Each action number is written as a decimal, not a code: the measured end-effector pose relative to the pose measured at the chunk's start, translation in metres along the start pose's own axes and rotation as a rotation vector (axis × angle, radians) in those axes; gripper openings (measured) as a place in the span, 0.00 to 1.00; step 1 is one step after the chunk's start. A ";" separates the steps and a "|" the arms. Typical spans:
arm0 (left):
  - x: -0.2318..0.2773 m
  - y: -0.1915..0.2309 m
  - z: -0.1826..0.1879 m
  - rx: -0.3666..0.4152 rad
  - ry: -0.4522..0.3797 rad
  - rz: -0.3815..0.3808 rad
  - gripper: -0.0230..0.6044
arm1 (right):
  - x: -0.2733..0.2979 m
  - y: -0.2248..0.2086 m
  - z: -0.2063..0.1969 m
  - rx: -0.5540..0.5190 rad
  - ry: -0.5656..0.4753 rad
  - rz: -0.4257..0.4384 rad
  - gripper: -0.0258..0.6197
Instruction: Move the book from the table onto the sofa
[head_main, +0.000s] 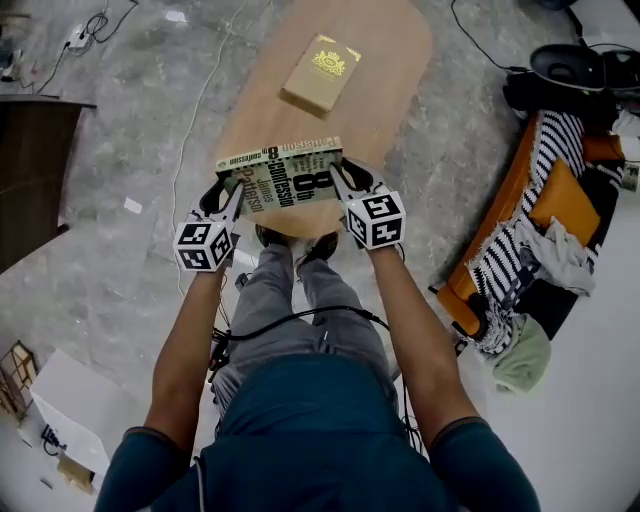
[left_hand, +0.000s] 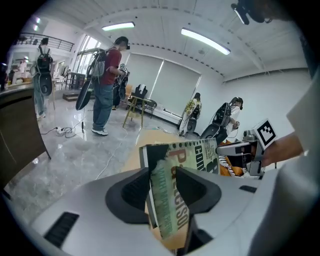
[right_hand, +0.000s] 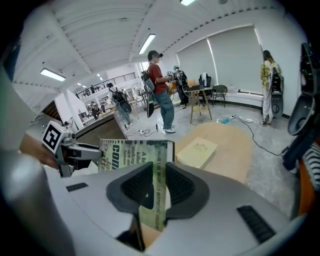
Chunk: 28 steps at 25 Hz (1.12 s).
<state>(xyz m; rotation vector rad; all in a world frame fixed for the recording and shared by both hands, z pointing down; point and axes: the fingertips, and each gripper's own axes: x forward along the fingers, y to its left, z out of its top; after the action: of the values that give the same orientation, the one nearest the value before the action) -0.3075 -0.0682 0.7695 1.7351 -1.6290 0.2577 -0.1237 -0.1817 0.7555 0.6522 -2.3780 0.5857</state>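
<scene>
A green paperback book (head_main: 285, 178) hangs level in the air over the near end of the oval wooden table (head_main: 385, 60). My left gripper (head_main: 228, 192) is shut on its left edge and my right gripper (head_main: 343, 185) is shut on its right edge. In the left gripper view the book's edge (left_hand: 172, 200) sits pinched between the dark pads (left_hand: 132, 192). The right gripper view shows the other edge (right_hand: 154, 182) clamped the same way. The sofa (head_main: 565, 195), with orange cushions and a striped blanket, stands to the right.
A second, tan book (head_main: 321, 73) lies on the table's far half. Cables run over the marble floor (head_main: 150, 110). A dark cabinet (head_main: 30, 170) stands at the left and a white box (head_main: 75, 410) near my feet. A person (left_hand: 106, 90) stands further off.
</scene>
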 end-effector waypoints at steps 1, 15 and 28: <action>-0.006 -0.001 0.011 0.012 -0.019 -0.002 0.30 | -0.005 0.003 0.010 -0.008 -0.019 -0.003 0.18; -0.079 -0.037 0.145 0.195 -0.242 -0.031 0.29 | -0.085 0.037 0.121 -0.065 -0.267 -0.059 0.18; -0.141 -0.104 0.249 0.326 -0.436 -0.126 0.29 | -0.190 0.055 0.206 -0.136 -0.482 -0.142 0.17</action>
<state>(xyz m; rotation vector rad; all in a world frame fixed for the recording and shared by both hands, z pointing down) -0.3172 -0.1197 0.4689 2.2546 -1.8471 0.0888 -0.1099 -0.1917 0.4706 0.9791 -2.7493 0.2152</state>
